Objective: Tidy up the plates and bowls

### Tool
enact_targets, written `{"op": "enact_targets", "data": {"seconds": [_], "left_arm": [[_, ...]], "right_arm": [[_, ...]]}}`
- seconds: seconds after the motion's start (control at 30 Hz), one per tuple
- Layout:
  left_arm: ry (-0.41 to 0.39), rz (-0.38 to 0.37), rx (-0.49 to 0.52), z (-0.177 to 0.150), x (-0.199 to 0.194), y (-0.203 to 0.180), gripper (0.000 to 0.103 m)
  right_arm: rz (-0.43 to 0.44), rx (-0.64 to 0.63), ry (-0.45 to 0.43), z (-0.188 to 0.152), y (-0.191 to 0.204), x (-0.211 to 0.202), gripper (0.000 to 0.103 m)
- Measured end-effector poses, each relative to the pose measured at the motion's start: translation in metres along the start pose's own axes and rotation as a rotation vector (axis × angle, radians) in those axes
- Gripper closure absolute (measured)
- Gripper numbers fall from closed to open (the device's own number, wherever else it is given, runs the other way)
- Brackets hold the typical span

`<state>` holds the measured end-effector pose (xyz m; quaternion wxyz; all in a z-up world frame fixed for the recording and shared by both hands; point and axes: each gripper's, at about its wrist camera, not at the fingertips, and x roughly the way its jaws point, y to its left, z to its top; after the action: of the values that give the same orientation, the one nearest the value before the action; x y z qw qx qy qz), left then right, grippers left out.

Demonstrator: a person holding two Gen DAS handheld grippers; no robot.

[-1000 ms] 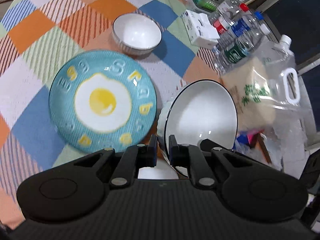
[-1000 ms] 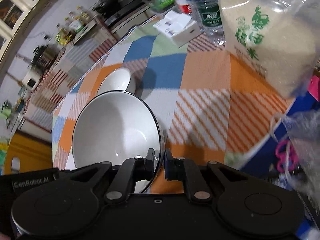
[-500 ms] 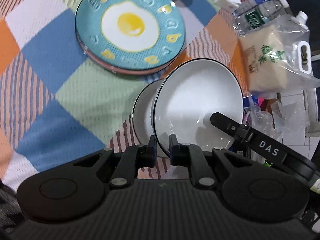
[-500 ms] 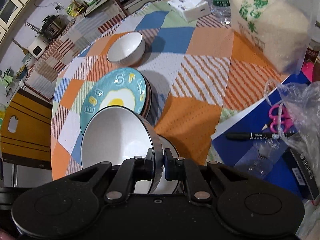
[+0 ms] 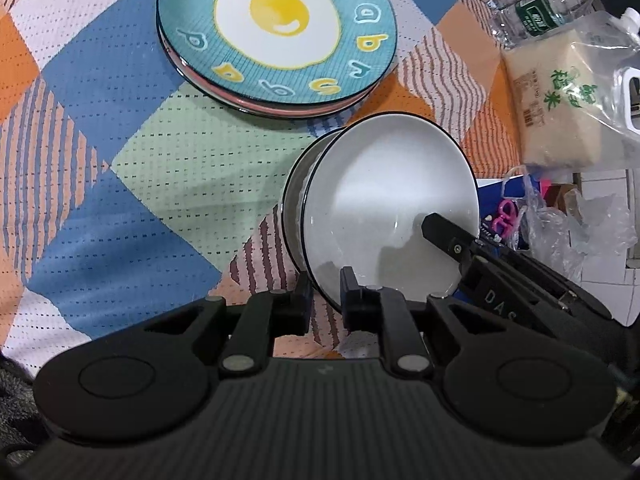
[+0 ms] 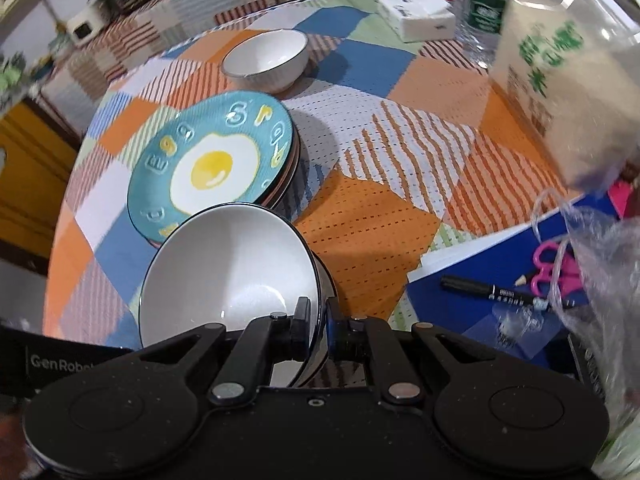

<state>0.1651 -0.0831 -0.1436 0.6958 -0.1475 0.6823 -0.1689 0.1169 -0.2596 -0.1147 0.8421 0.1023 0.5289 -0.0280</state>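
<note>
Lowered since a second ago, the white bowl (image 5: 384,208) now sits tilted in a second bowl (image 5: 294,208) on the desk (image 5: 120,200), beside the egg plate (image 5: 276,28). Both left gripper (image 5: 325,294) and right gripper (image 6: 318,322) jaws pinch its rim, nearly closed.

Bright overhead light, soft shadows, blurred fisheye edges

Bowl (image 5: 384,200) nested in another, beside stacked plates (image 5: 276,36).
</note>
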Motion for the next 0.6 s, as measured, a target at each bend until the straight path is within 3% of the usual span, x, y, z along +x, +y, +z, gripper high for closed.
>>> {"op": "enact_targets", "data": {"seconds": [0.17, 0.27, 0.37, 0.6], "left_arm": [[-0.011, 0.008, 0.081, 0.001, 0.000, -0.009, 0.082], [0.013, -0.001, 0.072, 0.000, 0.001, -0.008, 0.074], [0.005, -0.009, 0.097, -0.001, -0.003, -0.009, 0.073], [-0.017, -0.043, 0.130, -0.001, -0.025, -0.010, 0.070]], "right_arm": [[-0.071, -0.096, -0.030, -0.003, 0.012, 0.005, 0.093], [-0.071, -0.114, -0.035, -0.001, 0.014, 0.005, 0.093], [-0.107, -0.162, -0.042, -0.002, 0.017, 0.005, 0.095], [-0.028, -0.181, -0.038, 0.005, 0.011, -0.010, 0.089]]}}
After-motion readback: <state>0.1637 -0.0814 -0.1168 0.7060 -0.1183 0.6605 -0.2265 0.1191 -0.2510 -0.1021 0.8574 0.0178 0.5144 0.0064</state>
